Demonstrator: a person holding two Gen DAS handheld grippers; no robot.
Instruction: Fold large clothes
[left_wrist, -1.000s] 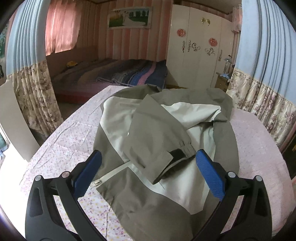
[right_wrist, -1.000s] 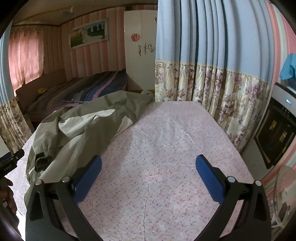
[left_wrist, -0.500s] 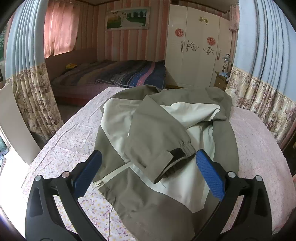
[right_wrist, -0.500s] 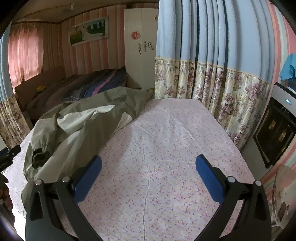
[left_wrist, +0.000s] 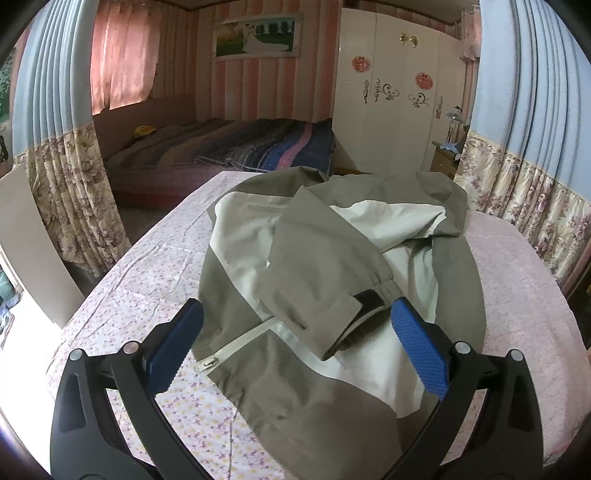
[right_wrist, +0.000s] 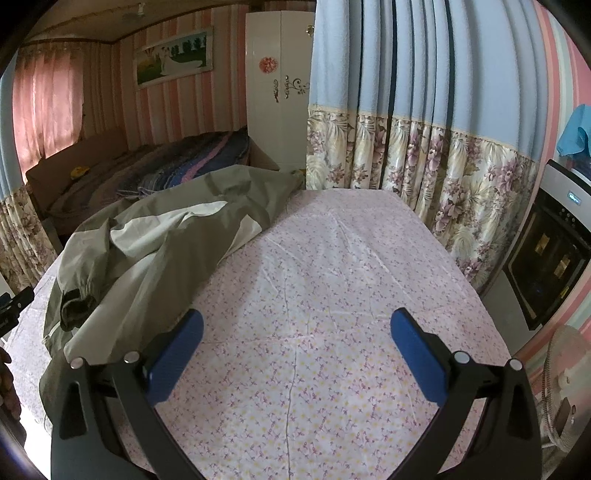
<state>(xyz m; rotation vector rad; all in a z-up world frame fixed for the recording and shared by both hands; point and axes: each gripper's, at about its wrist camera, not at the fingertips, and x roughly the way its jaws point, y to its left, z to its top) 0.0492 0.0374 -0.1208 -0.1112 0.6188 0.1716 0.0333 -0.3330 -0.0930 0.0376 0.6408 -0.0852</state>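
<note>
The olive-and-cream nylon jacket (left_wrist: 332, 280) lies spread on the pink floral-clothed counter (left_wrist: 147, 273), one sleeve already laid across its chest, probably so the body can be folded over it. The left hand-held gripper (left_wrist: 295, 332) hovers released, jaws wide, the black-tabbed cuff (left_wrist: 369, 301) toward 2 o'clock. The right hand-held gripper (right_wrist: 295, 332) is likewise released over bare cloth, the jacket off at 10 o'clock.
</note>
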